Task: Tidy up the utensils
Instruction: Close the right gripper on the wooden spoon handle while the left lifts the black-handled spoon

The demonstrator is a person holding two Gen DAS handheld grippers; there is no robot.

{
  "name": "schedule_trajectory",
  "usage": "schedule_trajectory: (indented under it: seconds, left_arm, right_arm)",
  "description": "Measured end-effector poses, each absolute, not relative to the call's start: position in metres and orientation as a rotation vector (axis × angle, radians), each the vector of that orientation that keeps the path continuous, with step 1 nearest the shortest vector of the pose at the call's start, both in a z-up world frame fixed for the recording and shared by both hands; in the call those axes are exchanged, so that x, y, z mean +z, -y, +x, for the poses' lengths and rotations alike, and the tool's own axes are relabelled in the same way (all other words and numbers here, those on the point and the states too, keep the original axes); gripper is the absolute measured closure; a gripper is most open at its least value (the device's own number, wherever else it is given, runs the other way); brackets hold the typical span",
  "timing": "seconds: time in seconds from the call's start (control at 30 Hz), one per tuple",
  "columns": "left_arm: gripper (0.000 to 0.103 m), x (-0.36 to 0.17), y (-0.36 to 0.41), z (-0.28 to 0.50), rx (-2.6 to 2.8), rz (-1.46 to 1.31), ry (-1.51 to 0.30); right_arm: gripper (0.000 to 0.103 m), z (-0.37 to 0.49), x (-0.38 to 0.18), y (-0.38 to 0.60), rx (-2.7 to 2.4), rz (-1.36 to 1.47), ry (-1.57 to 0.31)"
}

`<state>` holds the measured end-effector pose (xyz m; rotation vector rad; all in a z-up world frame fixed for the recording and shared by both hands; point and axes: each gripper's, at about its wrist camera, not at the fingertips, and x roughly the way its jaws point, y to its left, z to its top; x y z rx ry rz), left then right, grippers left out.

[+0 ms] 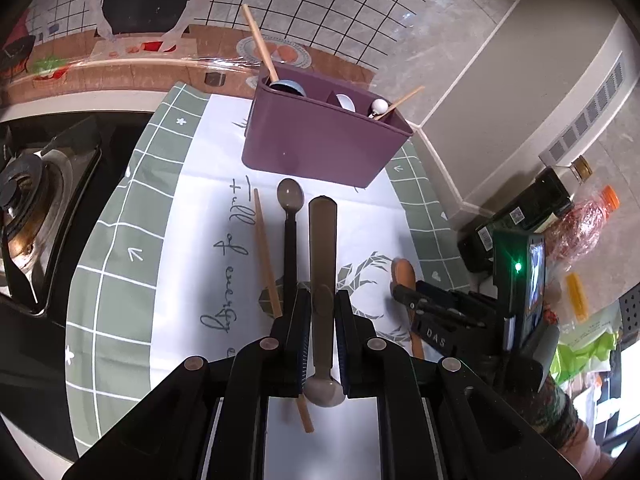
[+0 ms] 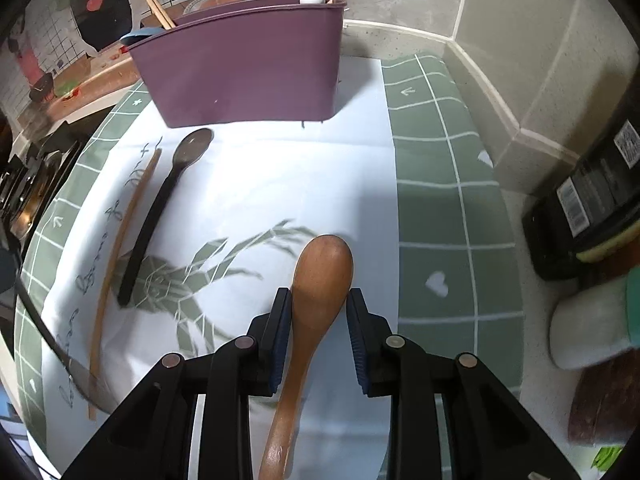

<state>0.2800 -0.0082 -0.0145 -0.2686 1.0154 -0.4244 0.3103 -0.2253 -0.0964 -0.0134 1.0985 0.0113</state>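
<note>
A purple utensil holder (image 1: 320, 136) stands at the far end of the mat, also in the right wrist view (image 2: 244, 64), with chopsticks and spoons in it. My left gripper (image 1: 323, 308) is shut on a grey-brown spoon (image 1: 322, 248), handle pointing toward the holder. A black spoon (image 1: 290, 236) and a wooden chopstick (image 1: 266, 264) lie on the mat to its left. My right gripper (image 2: 318, 308) is open around a wooden spoon (image 2: 320, 276) lying on the mat. The black spoon (image 2: 160, 208) and chopstick (image 2: 120, 240) lie to its left.
A green and white mat (image 1: 132, 216) covers the counter. A gas stove (image 1: 36, 196) is at the left. Dark bottles (image 1: 540, 208) and packets stand at the right by the wall, also in the right wrist view (image 2: 592, 200).
</note>
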Motion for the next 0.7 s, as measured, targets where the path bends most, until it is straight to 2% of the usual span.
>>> schedule_trajectory:
  seconds: [0.27,0.5,0.53,0.57,0.7]
  left_arm:
    - [0.091,0.004,0.018,0.273,-0.452,-0.239,-0.961]
    - [0.091,0.033,0.02,0.262,-0.442,-0.191,-0.883]
    - [0.091,0.039,0.02,0.26,-0.449,-0.188,-0.866]
    - [0.091,0.044,0.019,0.259,-0.452,-0.187,-0.85]
    - [0.091,0.065,0.019,0.256,-0.467,-0.18,-0.794]
  right_arm:
    - [0.078,0.292,-0.076,0.235,0.02,-0.005,-1.041]
    - [0.079,0.273,-0.03,0.225,0.076,-0.009,-0.915]
    - [0.085,0.27,-0.022,0.223,0.079,-0.015,-0.893]
    - [0.103,0.267,-0.013,0.221,0.081,-0.021,-0.875]
    - [0.102,0.26,0.022,0.214,0.082,-0.049,-0.795]
